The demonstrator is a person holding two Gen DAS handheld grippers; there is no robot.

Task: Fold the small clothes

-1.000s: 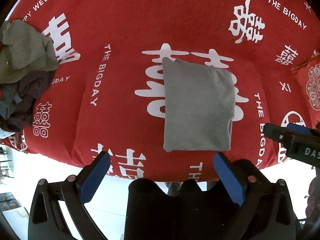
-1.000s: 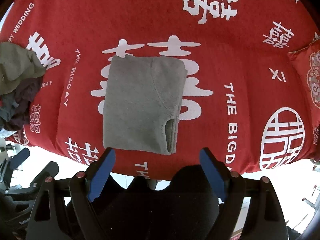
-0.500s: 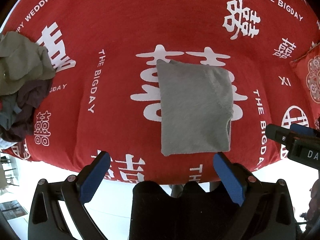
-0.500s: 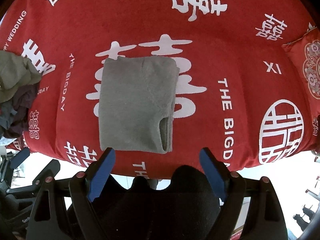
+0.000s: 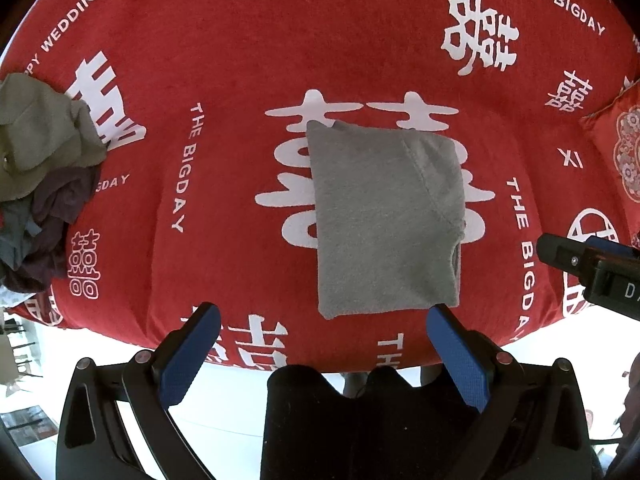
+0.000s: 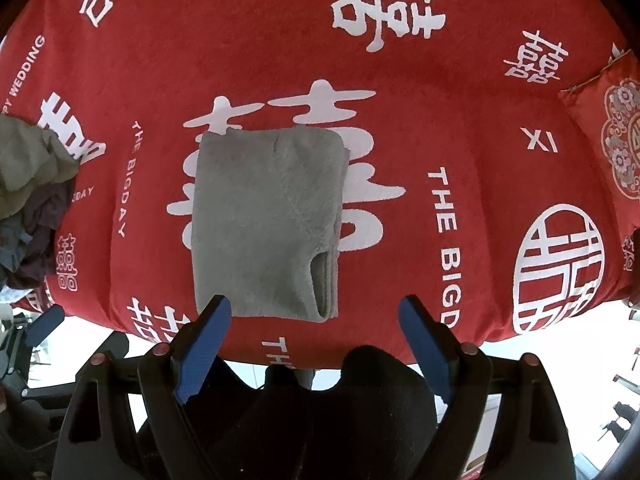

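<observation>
A small grey garment [image 5: 386, 220] [image 6: 266, 220] lies folded into a neat rectangle on the red bedspread [image 5: 240, 120] [image 6: 440, 100], close to its near edge. My left gripper [image 5: 320, 320] hovers above that edge, open, blue pads wide apart and nothing between them. My right gripper [image 6: 316, 316] also hangs open above the edge, its left pad over the garment's near corner in the picture, with nothing between the pads. The right gripper's body shows at the right edge of the left wrist view.
A heap of unfolded clothes [image 5: 36, 184] [image 6: 28, 200], olive, dark purple and blue-grey, sits at the bedspread's left edge. A red patterned cushion [image 6: 612, 140] lies at the right. Below the bed's near edge there is pale floor and dark trousered legs [image 5: 360, 420].
Both views have drifted slightly; the folded grey garment sits a little lower and further left in frame. Nothing was gripped or released, and both grippers stay open.
</observation>
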